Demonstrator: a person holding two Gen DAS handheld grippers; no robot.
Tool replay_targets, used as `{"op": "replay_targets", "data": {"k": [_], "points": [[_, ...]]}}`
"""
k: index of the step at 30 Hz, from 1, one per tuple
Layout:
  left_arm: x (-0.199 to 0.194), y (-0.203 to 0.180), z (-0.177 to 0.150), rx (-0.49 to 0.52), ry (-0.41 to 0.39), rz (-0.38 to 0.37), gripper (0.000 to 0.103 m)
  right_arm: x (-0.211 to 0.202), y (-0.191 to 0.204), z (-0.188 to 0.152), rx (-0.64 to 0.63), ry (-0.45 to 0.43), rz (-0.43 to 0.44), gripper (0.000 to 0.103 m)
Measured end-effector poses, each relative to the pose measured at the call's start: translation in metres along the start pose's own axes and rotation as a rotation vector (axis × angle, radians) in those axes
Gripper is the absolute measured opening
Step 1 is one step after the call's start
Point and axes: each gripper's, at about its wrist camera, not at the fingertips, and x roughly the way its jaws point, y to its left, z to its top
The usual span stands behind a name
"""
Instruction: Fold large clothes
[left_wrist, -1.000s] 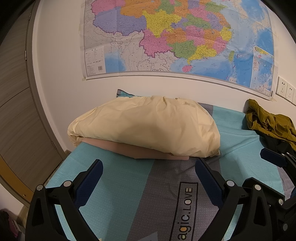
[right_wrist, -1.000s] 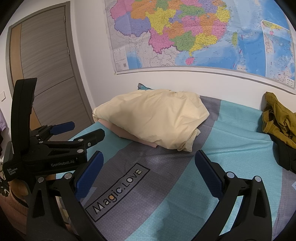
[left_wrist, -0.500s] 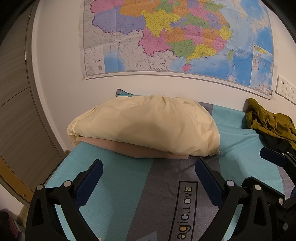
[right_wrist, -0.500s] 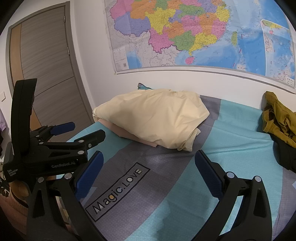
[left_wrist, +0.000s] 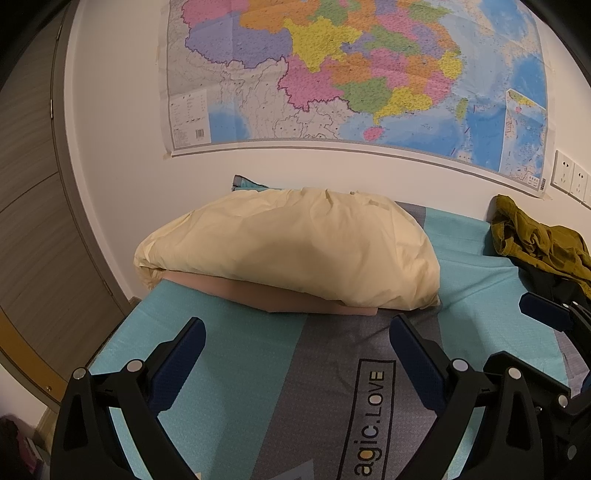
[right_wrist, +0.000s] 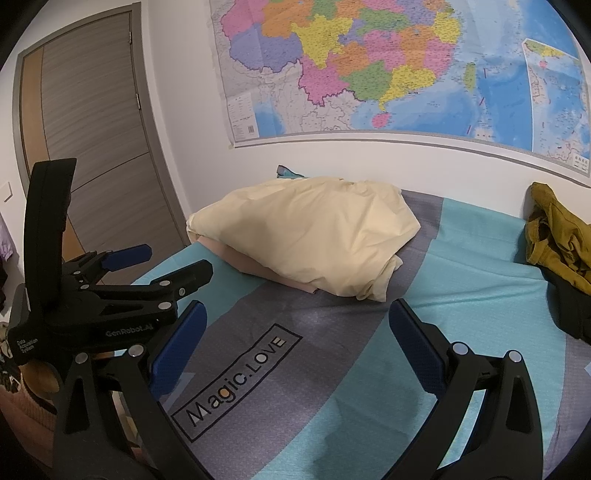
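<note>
Left tongs: jaws spread wide, nothing between them; positioned at the lower centre of the left wrist view, above the bed sheet. Right tongs: jaws likewise spread wide and empty; positioned at the lower centre of the right wrist view, over the grey band of the sheet printed "Magic.LOVE". In the right wrist view the left tongs appear at the left edge of the frame, well apart from the clothing.

Task item: olive-yellow garment, crumpled, unfolded; located at the right edge of both frames, at the far side of the bed beside the wall; it lies partly on a dark garment; neither tongs touches it.

Centre of frame: cream pillow, resting on a folded pink cloth whose edge shows beneath it; both lie on the bed.

Upper frame: wall map, coloured, fixed to the white wall; wall sockets at the right edge of the left wrist view; grey door at the upper left of the right wrist view.
</note>
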Motion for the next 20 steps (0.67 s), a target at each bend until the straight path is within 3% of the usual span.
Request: {"op": "replay_targets", "data": {"k": [11, 20], "points": [[0.0, -0.002, -0.003, 0.005, -0.019, 0.014, 0.096, 0.0, 0.0, 0.0, 0.001, 0.0, 0.0, 0.097], [0.013, -0.015, -0.006, 0.001, 0.04, -0.082, 0.096, -0.01, -0.015, -0.007, 0.037, -0.004, -0.045, 0.097]]}}
